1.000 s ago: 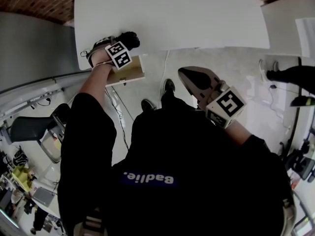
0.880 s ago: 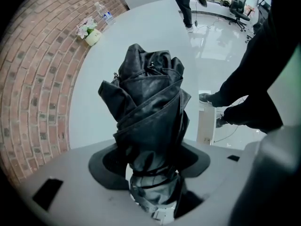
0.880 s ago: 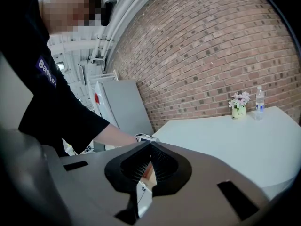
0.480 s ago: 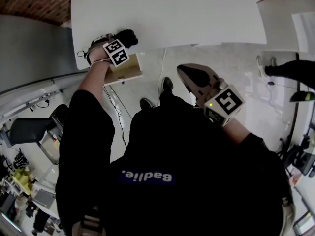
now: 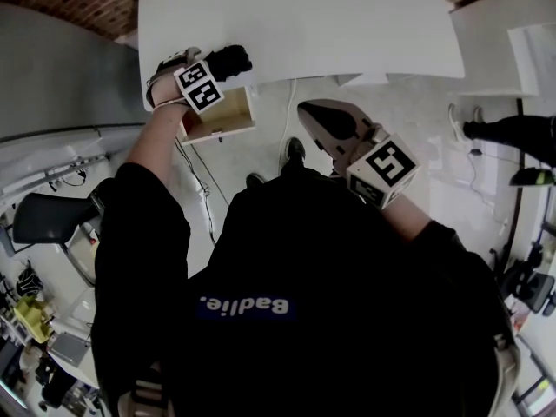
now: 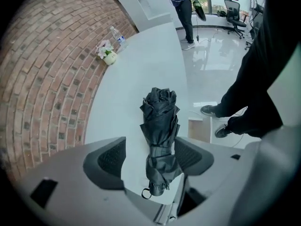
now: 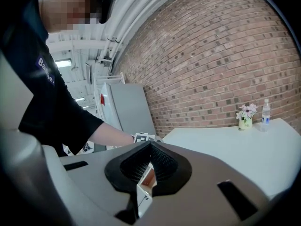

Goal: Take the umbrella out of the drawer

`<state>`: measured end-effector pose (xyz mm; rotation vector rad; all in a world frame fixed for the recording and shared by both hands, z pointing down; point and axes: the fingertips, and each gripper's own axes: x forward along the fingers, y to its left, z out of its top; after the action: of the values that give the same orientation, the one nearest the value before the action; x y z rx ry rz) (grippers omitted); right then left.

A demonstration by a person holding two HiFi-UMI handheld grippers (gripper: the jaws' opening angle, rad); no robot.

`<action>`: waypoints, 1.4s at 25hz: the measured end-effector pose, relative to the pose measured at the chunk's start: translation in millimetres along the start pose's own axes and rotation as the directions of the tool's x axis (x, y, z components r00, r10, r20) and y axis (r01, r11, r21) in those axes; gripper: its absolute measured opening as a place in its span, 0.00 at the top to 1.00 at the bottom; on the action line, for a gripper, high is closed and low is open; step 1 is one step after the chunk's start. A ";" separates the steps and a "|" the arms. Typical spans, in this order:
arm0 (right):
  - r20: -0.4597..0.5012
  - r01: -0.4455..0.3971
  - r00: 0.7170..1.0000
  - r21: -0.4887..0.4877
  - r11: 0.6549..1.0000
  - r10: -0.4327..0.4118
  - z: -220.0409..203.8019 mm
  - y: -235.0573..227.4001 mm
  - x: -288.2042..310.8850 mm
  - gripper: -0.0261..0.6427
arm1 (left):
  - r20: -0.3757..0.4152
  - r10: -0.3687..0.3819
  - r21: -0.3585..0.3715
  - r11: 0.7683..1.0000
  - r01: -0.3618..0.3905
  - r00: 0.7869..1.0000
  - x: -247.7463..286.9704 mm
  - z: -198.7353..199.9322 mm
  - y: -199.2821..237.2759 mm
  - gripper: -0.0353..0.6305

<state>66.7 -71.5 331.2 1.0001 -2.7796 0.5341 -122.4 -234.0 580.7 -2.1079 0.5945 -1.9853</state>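
Note:
A folded black umbrella (image 5: 228, 61) (image 6: 160, 126) lies on the white table (image 5: 304, 24) near its front edge. My left gripper (image 5: 213, 72) (image 6: 150, 149) hangs just above it, pointing steeply down. Its jaws have just been opening; the umbrella shows between them, and the pads (image 6: 109, 160) stand clear of it. Below the table edge, the wooden drawer (image 5: 219, 122) (image 6: 200, 128) stands pulled out. My right gripper (image 5: 306, 111) (image 7: 150, 147) is shut on nothing, held roughly level in front of the table to the right of the drawer.
A small flower vase (image 6: 109, 55) (image 7: 244, 119) and a water bottle (image 6: 118, 36) (image 7: 265, 112) stand at the table's far end by the brick wall. A grey cabinet (image 7: 127, 112) is to the left. Another person (image 6: 186, 4) stands further off. My shoes (image 5: 297, 153) are beside the drawer.
My left gripper has lifted off the umbrella, which stays on the table. My right gripper has shifted up and left in the head view, toward the table edge.

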 end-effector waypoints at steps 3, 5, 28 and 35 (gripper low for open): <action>0.018 -0.017 1.000 -0.009 1.000 0.017 7.1 12.1 8.0 0.92 | 0.043 0.034 -0.045 0.998 -0.033 0.998 -26.9 -4.0 7.3 0.47; 0.030 -0.029 0.999 -0.016 0.999 0.029 10.8 21.5 11.3 0.92 | 0.080 0.057 -0.080 0.995 -0.051 0.995 -46.9 -4.6 6.9 0.49; 0.043 -0.105 0.993 -0.078 0.991 0.109 7.6 108.8 32.8 0.92 | 0.624 0.288 -0.610 0.760 0.223 0.726 -267.2 2.7 -72.6 0.86; 0.030 -0.105 0.994 -0.098 0.990 0.109 7.4 116.5 37.6 0.92 | 0.708 0.353 -0.639 0.689 0.343 0.611 -311.4 13.3 -88.0 0.92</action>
<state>-36.8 -13.0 300.8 0.8528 -2.8723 0.3951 -103.1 -29.2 330.5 -3.0661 1.3121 -0.4987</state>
